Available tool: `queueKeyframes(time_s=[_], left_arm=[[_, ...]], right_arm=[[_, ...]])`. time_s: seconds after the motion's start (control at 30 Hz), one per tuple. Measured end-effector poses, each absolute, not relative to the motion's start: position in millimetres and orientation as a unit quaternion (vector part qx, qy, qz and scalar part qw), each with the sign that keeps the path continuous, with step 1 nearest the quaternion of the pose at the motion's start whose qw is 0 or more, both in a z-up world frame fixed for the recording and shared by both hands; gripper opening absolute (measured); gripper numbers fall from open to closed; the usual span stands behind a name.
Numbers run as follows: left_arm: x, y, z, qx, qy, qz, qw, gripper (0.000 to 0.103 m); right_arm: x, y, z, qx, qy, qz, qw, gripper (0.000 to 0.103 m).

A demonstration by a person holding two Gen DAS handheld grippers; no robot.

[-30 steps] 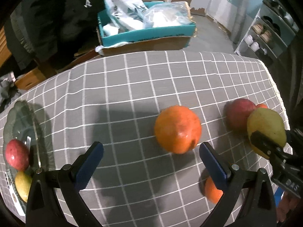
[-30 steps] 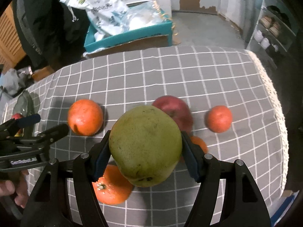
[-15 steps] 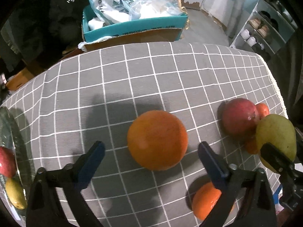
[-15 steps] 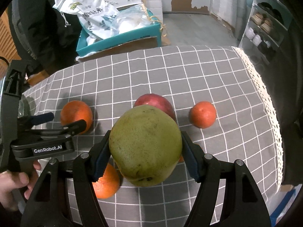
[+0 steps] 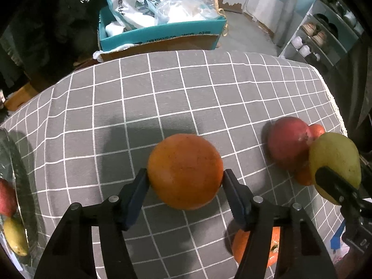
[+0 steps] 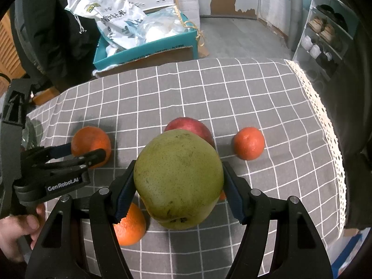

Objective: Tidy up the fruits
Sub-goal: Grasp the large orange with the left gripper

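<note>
My left gripper [image 5: 184, 183] is shut on a large orange [image 5: 184, 171] on the grey checked tablecloth [image 5: 162, 97]; it also shows in the right wrist view [image 6: 86, 150]. My right gripper [image 6: 179, 186] is shut on a green pear [image 6: 179, 181], held above the cloth; the pear shows at the right in the left wrist view [image 5: 334, 162]. A red apple [image 6: 193, 125] lies behind the pear. A small orange [image 6: 248, 143] lies to its right, another orange [image 6: 130, 227] near the front. A glass plate [image 5: 21, 176] at the left edge holds a red fruit [image 5: 7, 200] and a yellow-green fruit [image 5: 15, 237].
A teal cardboard box [image 6: 144, 51] with plastic bags stands beyond the table's far edge. A shelf with shoes [image 6: 323, 37] is at the right. The cloth's lace edge [image 6: 325, 125] marks the table's right side.
My left gripper has moved in around the large orange and closed on it. My right gripper still holds the pear and has drawn back slightly.
</note>
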State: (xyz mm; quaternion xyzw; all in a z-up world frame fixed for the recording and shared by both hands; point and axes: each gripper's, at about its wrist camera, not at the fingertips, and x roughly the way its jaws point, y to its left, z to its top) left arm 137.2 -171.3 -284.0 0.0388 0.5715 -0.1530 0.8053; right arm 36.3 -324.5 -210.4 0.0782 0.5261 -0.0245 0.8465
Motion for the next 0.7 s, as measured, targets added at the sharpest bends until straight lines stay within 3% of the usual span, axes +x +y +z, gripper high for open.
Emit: queueKeyframes(time_s=[0.7], left_arm=[[107.7,-137.4,-226.9,0.026,0.526,-0.138,0.839,0.065]], right_arm=[[34.5,-313.2,-193.6,0.060,0.509,-0.023,0.858,0.069]])
